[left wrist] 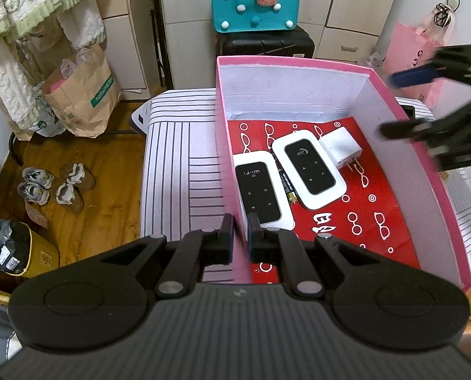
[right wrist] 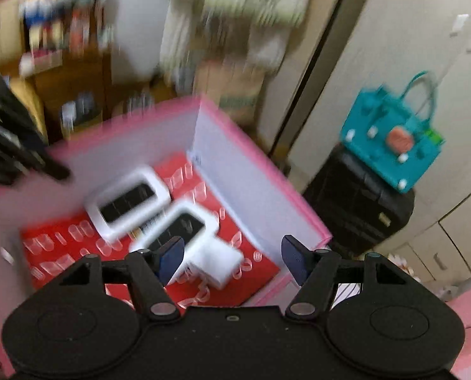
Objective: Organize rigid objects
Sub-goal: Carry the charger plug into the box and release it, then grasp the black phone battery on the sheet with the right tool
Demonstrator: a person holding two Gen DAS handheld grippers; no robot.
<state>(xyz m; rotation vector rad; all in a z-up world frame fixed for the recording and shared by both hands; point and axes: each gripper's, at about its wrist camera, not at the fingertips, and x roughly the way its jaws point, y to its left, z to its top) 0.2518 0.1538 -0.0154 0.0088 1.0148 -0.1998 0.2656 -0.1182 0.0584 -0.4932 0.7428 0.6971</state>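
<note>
A pink box (left wrist: 425, 171) with white inner walls stands on a striped cloth. Inside, on a red patterned sheet (left wrist: 371, 215), lie two white Wi-Fi devices (left wrist: 260, 190) (left wrist: 308, 171), a battery (left wrist: 287, 186) between them, and a white adapter (left wrist: 341, 148). My left gripper (left wrist: 241, 234) is shut on the box's left wall (left wrist: 227, 171) at its near end. My right gripper (left wrist: 393, 104) is open and empty above the box's right wall. The blurred right wrist view shows the right gripper (right wrist: 232, 258) open over the box (right wrist: 267, 171), above the adapter (right wrist: 219, 262) and devices (right wrist: 130, 202).
A teal felt bag (left wrist: 256, 0) sits on a black suitcase (left wrist: 264, 44) behind the box. Paper bags (left wrist: 83, 95) and shoes (left wrist: 54, 186) are on the wooden floor at left. Pink bags (left wrist: 416, 50) hang at right. The striped cloth (left wrist: 178, 164) covers the surface.
</note>
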